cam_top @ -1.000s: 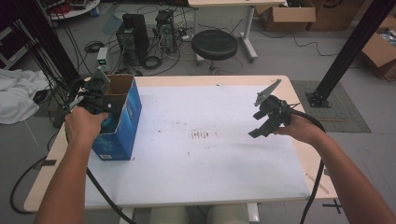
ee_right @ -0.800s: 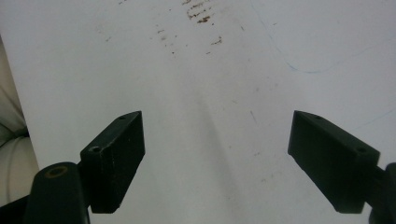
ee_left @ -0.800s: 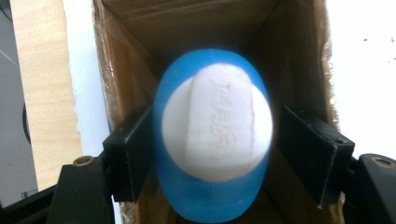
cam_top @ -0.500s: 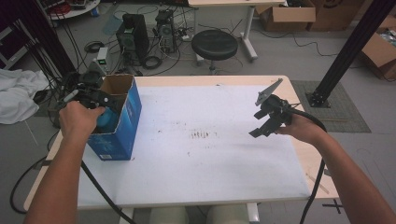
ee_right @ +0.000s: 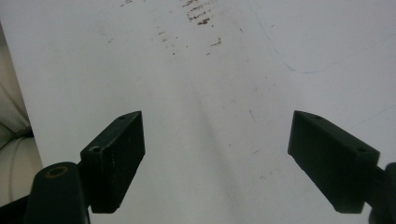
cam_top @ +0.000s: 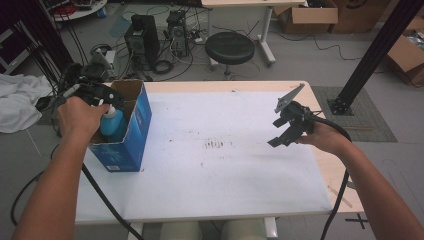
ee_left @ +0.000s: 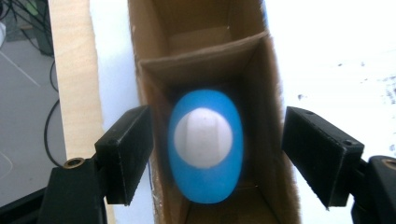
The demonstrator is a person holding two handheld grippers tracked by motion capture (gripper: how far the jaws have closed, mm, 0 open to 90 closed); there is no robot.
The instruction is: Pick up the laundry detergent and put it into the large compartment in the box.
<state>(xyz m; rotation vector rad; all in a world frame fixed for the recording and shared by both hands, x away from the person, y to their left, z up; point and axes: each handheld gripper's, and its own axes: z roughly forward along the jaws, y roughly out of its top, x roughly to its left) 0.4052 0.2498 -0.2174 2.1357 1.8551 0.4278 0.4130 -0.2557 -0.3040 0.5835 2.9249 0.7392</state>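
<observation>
Status of work: one blue plastic bottle with a round white cap (ee_left: 204,142) stands upright inside the open blue cardboard box with a brown inner lining (cam_top: 131,131), in the near compartment behind a cardboard divider, at the left end of the white-topped table (cam_top: 225,170). The left gripper (ee_left: 215,156) hangs above the box mouth with its jaws spread wide to either side of the bottle, touching neither bottle nor box wall as far as the left gripper view shows; judged from this, the bottle is either just set down or about to be gripped, and which of the two cannot be told. The right gripper (cam_top: 286,127) is held above the bare right half of the table, jaws apart, holding nothing. Count: bottles, one; boxes, one, with at least two compartments, the far one apparently empty; grippers, two, both unloaded; loose items on the table surface, none apart from a patch of brown marks (cam_top: 216,145) near the middle. Remaining, as a judgement: closing on the bottle if it is to come out; otherwise nothing further is evident.
</observation>
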